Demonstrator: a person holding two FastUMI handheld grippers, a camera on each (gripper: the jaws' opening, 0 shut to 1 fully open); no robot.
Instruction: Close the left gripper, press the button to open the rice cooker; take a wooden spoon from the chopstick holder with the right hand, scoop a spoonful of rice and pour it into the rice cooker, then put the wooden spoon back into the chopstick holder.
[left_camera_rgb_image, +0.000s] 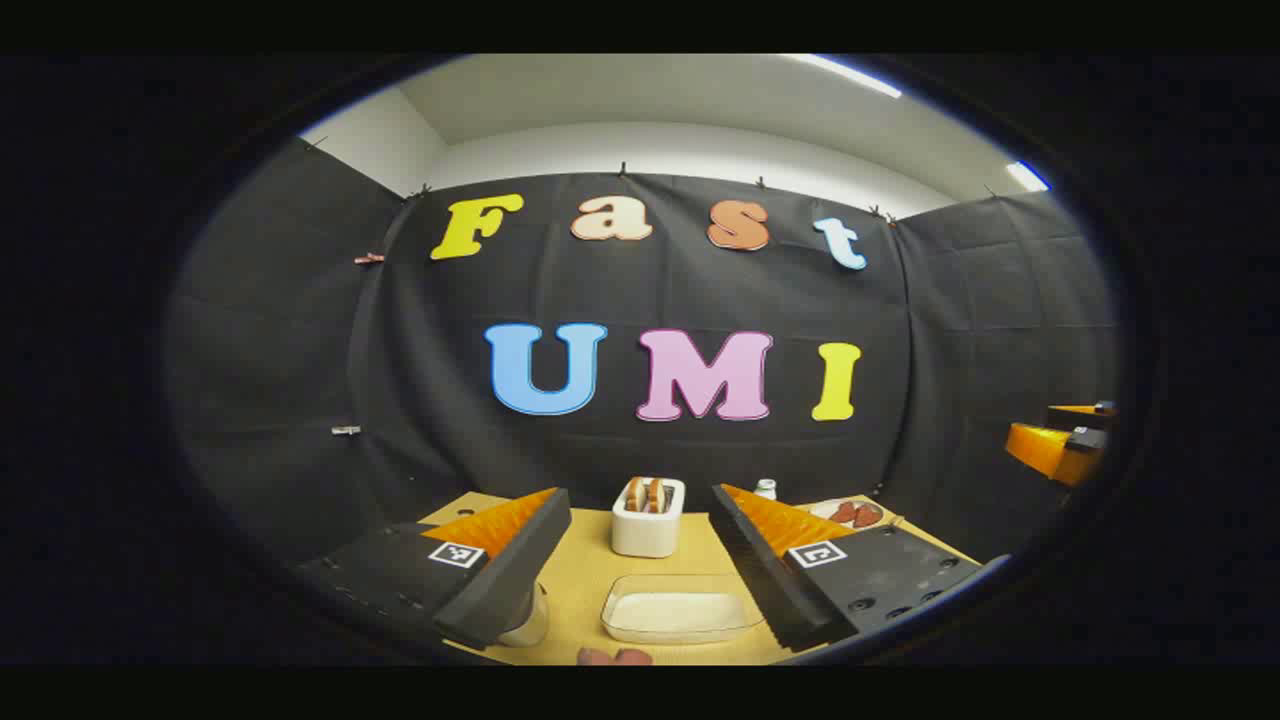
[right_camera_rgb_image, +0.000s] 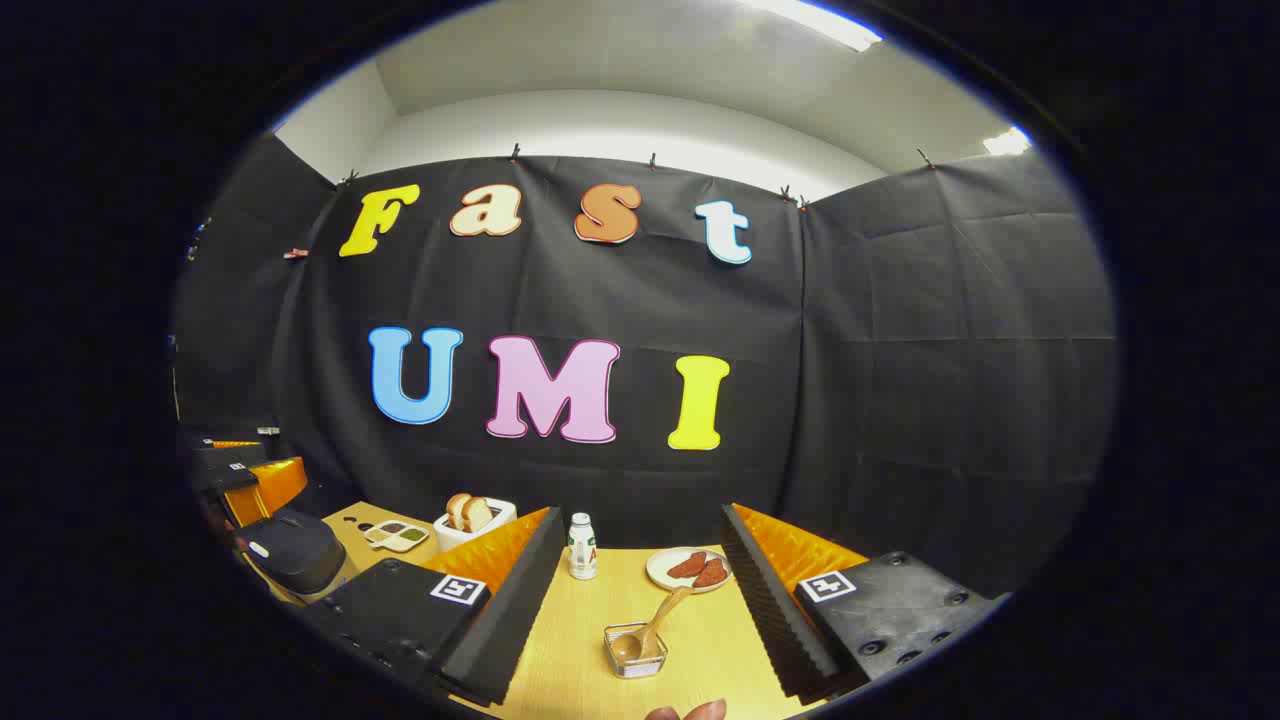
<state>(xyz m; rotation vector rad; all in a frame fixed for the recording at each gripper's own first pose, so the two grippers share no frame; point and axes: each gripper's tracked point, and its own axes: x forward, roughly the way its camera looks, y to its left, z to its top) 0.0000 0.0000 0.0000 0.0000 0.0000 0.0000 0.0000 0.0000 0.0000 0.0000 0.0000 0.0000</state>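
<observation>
Fingers of both grippers stand spread wide with nothing between them; we judge neither has begun its step. In the left gripper view, the left gripper (left_camera_rgb_image: 640, 570) hovers over the wooden surface (left_camera_rgb_image: 580, 580), above a clear shallow tray of rice (left_camera_rgb_image: 678, 612), with a white toaster holding bread (left_camera_rgb_image: 649, 516) behind. In the right gripper view, the right gripper (right_camera_rgb_image: 635, 610) faces the wooden spoon (right_camera_rgb_image: 655, 620), which leans in a small clear chopstick holder (right_camera_rgb_image: 636, 650), handle up for easy grasping. The dark rice cooker (right_camera_rgb_image: 290, 550) sits far left, lid down, partly cut off; we cannot make out its button. Behind the spoon stand a small bottle (right_camera_rgb_image: 582, 546) and a plate of meat slices (right_camera_rgb_image: 690, 570).
</observation>
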